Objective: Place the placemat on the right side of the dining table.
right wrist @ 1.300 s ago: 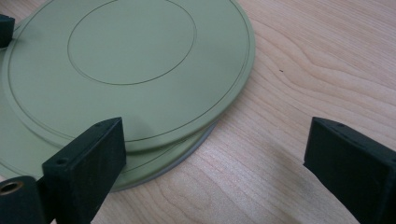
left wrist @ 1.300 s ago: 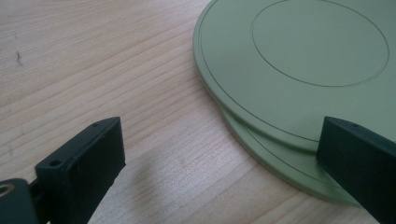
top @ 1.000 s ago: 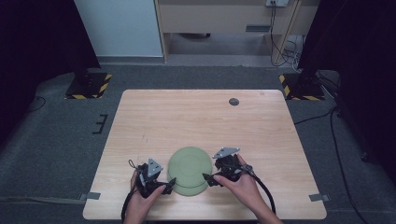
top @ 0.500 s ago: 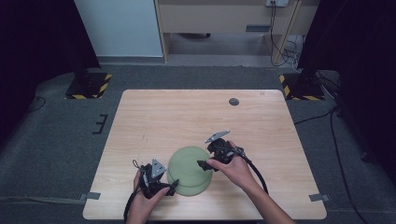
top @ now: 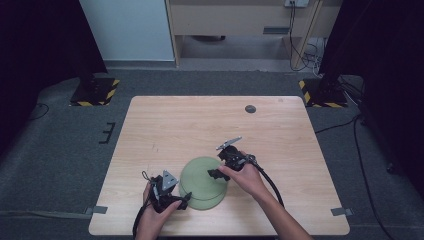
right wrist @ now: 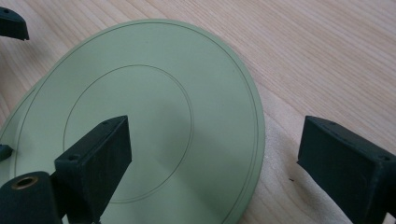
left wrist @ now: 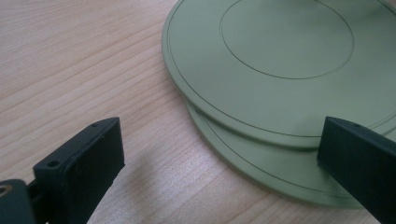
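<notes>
Two flat green plates lie stacked near the table's front edge, the top plate (top: 202, 176) shifted off the lower plate (top: 207, 202). My left gripper (top: 184, 199) is open at their front left rim, close to the table. One of its fingers (left wrist: 79, 163) is over bare wood and the other over the lower plate (left wrist: 261, 163), beneath the top plate (left wrist: 280, 60). Tilted above the right rim, my right gripper (top: 216, 173) is also open. Its left finger (right wrist: 95, 156) hangs over the top plate (right wrist: 154, 93) and its right one over the wood.
The wooden table (top: 175, 130) has a small dark round disc (top: 250, 108) near its far edge. A black cable (top: 270, 182) trails from the right gripper toward the front edge. Grey carpet surrounds the table, with stand bases at both far corners.
My right gripper has lifted and moved left and away from the front edge, over the plates' right rim. The left gripper has barely shifted.
</notes>
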A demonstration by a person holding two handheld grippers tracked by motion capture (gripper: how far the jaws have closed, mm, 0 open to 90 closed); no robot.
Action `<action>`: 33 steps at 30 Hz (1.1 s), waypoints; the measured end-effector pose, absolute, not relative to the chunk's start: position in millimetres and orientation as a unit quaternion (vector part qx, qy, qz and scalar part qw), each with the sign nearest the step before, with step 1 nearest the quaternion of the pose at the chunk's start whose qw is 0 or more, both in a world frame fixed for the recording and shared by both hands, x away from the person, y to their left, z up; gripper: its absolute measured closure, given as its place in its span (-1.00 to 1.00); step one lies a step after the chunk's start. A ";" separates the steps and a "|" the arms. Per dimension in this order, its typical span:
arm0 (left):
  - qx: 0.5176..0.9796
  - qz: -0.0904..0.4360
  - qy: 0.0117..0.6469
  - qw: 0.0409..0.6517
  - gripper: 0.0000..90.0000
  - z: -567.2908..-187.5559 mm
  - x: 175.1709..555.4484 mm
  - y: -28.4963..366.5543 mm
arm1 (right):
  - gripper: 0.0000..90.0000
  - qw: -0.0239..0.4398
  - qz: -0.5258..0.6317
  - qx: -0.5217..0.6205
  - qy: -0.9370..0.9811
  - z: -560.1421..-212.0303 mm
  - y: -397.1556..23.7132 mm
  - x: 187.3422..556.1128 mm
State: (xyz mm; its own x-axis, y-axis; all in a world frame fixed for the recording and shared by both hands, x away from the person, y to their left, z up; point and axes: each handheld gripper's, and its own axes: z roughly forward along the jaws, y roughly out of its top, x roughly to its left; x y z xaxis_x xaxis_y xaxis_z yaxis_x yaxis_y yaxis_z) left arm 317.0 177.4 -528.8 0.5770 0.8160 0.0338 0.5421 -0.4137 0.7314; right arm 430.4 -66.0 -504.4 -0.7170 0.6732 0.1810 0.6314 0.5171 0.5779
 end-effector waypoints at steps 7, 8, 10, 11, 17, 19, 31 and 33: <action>0.817 0.195 0.416 0.348 -1.00 -529.1 318.1 177.8 | -0.74 0.014 0.321 0.380 0.867 -510.0 -63.6 434.4; 0.817 0.194 0.416 0.348 -1.00 -529.1 318.1 177.9 | -0.73 0.012 0.323 0.382 0.866 -510.7 -63.2 434.6; 0.817 0.193 0.417 0.348 -1.00 -529.1 318.5 178.0 | -0.72 0.009 0.324 0.378 0.867 -512.6 -62.6 435.7; 0.817 0.193 0.417 0.348 -1.00 -529.1 318.4 178.0 | -0.70 0.006 0.324 0.379 0.867 -513.4 -62.0 436.0; 0.817 0.196 0.416 0.348 -1.00 -529.1 318.2 177.7 | -0.64 -0.002 0.326 0.378 0.867 -516.5 -59.6 435.8; 0.817 0.195 0.416 0.348 -1.00 -529.1 318.3 177.7 | -0.59 -0.006 0.328 0.377 0.866 -516.0 -59.6 435.9; 0.817 0.195 0.416 0.347 -1.00 -529.1 318.3 177.3 | -0.41 0.008 0.363 0.378 0.852 -491.4 -64.2 428.1; 0.817 0.195 0.416 0.347 -1.00 -529.0 318.3 177.2 | -0.33 0.006 0.376 0.375 0.847 -485.3 -65.1 425.4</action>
